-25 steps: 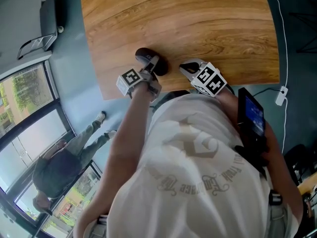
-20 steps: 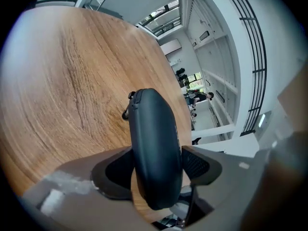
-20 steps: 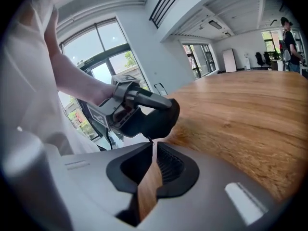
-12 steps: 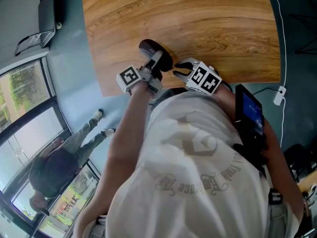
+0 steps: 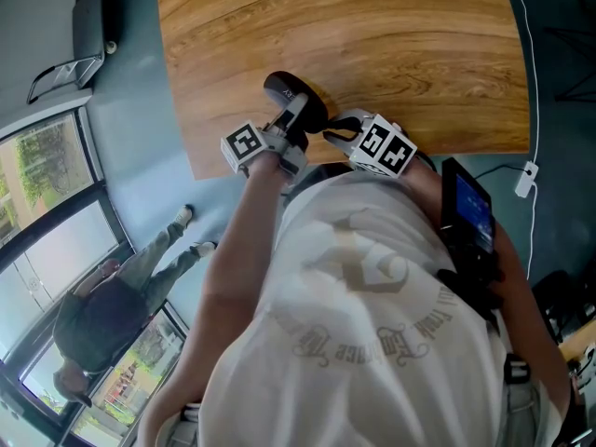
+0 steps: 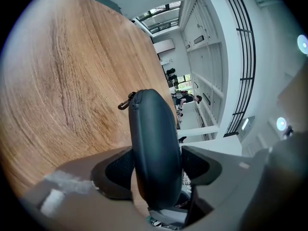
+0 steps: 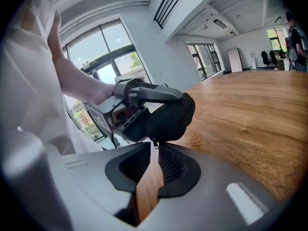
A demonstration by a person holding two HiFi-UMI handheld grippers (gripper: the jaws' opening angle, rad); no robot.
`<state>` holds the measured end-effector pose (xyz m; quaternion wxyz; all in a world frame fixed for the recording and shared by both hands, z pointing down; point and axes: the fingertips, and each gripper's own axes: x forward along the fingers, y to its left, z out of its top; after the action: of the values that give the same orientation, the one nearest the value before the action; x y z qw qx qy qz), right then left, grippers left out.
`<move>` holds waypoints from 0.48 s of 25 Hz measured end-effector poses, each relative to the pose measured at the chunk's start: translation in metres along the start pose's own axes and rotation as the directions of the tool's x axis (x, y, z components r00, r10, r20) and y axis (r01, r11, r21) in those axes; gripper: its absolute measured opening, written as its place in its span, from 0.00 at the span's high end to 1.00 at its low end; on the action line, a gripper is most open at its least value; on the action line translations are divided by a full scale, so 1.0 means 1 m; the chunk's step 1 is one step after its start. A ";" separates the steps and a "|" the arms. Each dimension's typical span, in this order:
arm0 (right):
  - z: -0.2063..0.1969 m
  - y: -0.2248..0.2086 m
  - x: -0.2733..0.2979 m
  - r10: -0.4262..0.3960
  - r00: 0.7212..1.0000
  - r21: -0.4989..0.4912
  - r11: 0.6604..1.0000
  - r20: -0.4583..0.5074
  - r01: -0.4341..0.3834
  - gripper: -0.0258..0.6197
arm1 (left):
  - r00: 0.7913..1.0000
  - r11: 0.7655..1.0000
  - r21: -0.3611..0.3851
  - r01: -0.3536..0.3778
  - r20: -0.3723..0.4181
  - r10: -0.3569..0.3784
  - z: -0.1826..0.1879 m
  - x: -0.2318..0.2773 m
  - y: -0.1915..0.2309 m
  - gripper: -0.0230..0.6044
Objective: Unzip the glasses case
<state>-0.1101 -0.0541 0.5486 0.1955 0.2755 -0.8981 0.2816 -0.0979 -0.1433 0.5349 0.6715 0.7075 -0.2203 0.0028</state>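
The left tool [image 5: 296,117] has the dark glasses case [image 6: 154,143] between its two jaws. The jaws are about half open and press on the case from both sides, so the case is held tight. The case stands on its thin edge and sticks out past the jaws, over the near edge of the wooden tabletop [image 5: 372,35]. A small zipper pull [image 7: 153,145] hangs from the end of the case that is far from the left tool. Just to the right is the right tool [image 5: 340,130], and it points at that end of the case. Its jaws are only a little way apart. The zipper pull hangs right at their tips, but the jaws do not squeeze it.
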 end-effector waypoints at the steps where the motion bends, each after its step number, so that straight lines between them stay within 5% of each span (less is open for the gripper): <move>1: 0.000 0.000 0.000 0.000 1.000 -0.003 1.000 0.003 0.000 0.88 | 1.000 1.000 -0.004 0.004 -0.002 -0.004 -0.001 0.001 -0.001 0.46; 12: 0.003 0.004 -0.004 -0.010 1.000 -0.055 0.998 -0.009 0.009 0.91 | 1.000 0.999 0.034 0.004 -0.023 -0.003 0.002 0.002 0.000 0.46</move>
<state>-0.1102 -0.0514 0.5425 0.2086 0.2730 -0.9032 0.2573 -0.0966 -0.1460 0.5355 0.6618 0.7192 -0.2111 0.0135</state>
